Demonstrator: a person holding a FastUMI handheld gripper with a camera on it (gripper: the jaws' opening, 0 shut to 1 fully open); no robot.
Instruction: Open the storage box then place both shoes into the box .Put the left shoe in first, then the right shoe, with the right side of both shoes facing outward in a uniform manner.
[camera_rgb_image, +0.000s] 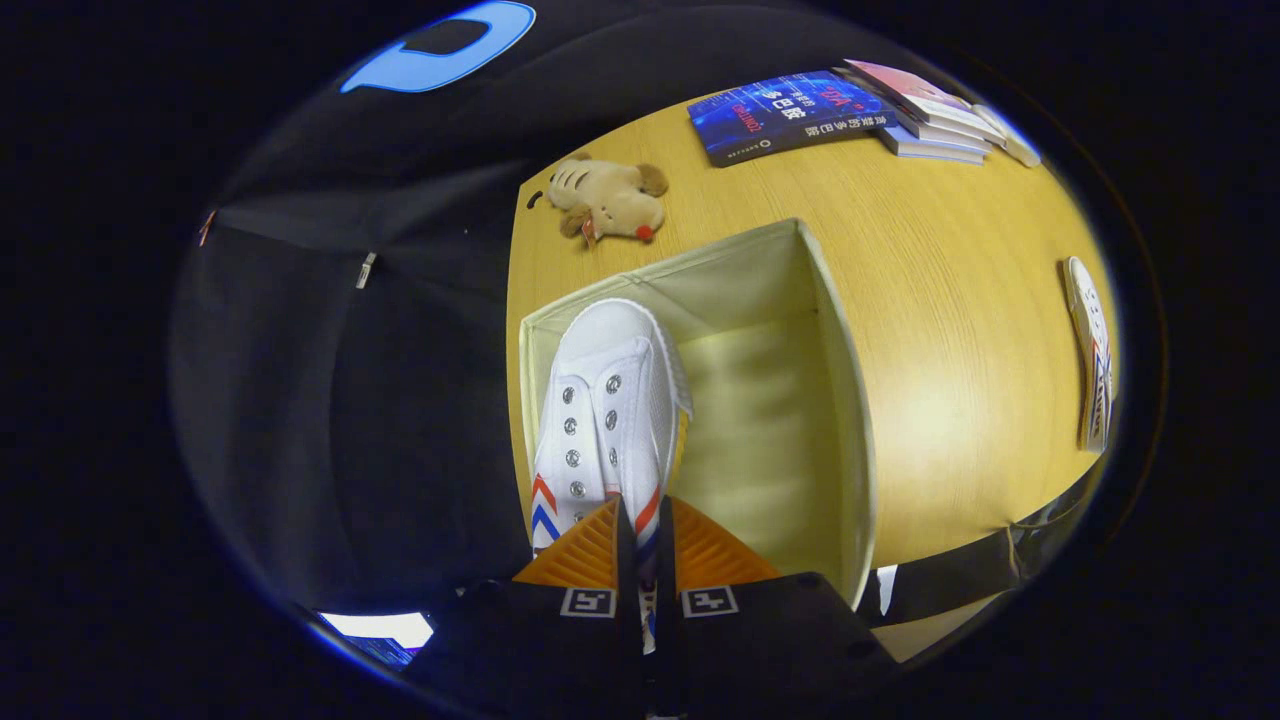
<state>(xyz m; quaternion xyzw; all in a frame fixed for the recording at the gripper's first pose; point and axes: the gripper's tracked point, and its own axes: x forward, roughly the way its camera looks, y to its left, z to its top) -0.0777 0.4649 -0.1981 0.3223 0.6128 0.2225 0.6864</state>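
My gripper (645, 545) is shut on a white canvas shoe (605, 400), both fingers pinching its rear edge. The shoe has metal eyelets and red and blue chevron stripes near the heel, and its toe points away from me. It hangs over the left part of an open cream fabric storage box (845, 400), close to the box's left wall. The box's inside to the right of the shoe holds nothing. A second white shoe (1092, 350) with the same stripes lies on the wooden table (950, 300), well to the right of the box.
A small plush animal (608, 198) lies on the table beyond the box's far left corner. A blue book (785, 115) and a stack of books (935, 120) sit at the far side of the table. Black cloth hangs to the left.
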